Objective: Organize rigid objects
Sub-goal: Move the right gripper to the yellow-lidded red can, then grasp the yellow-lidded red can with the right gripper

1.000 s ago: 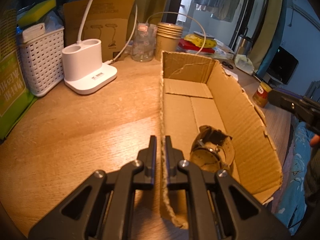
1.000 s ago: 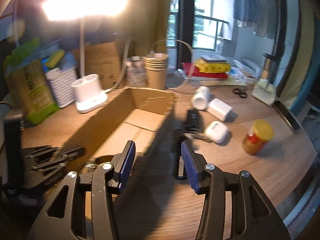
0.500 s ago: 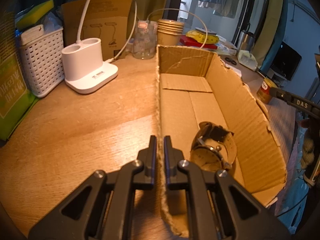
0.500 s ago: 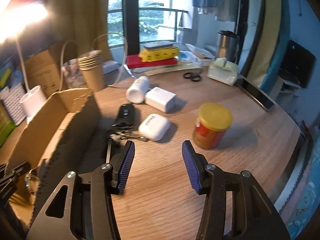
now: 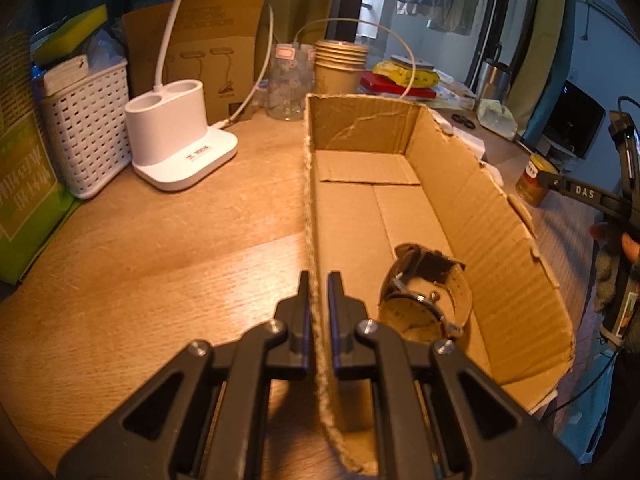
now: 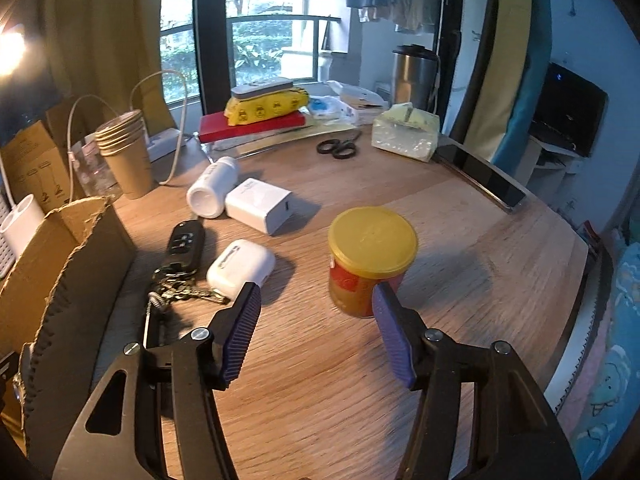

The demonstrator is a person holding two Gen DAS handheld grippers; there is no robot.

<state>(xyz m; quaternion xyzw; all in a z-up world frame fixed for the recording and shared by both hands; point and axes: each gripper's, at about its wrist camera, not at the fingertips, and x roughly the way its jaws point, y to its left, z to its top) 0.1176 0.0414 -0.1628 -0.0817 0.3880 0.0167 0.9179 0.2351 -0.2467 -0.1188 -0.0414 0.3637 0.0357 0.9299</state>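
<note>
The left hand-held gripper [image 5: 318,296] is pinching the near side wall of a long, open cardboard box [image 5: 472,200], its two fingers pressed together on either side of the torn cardboard edge. Inside the box, a wristwatch [image 5: 424,296] with a pale dial and a strap is lying on the floor near the gripped wall.

The right hand-held gripper [image 6: 316,316] is hovering above the wooden desk [image 6: 460,240] with its blue ribbed fingers spread; the jaws have just been opening wider, and nothing is sitting between them. Just beyond the fingertips, a small jar with a yellow lid [image 6: 370,258] is standing upright. To its left, beside the box's outer wall, are lying a white earbud case [image 6: 242,266], a black car key with a key bunch [image 6: 182,248], a white charger block [image 6: 260,206] and a white bottle on its side [image 6: 212,192].
</note>
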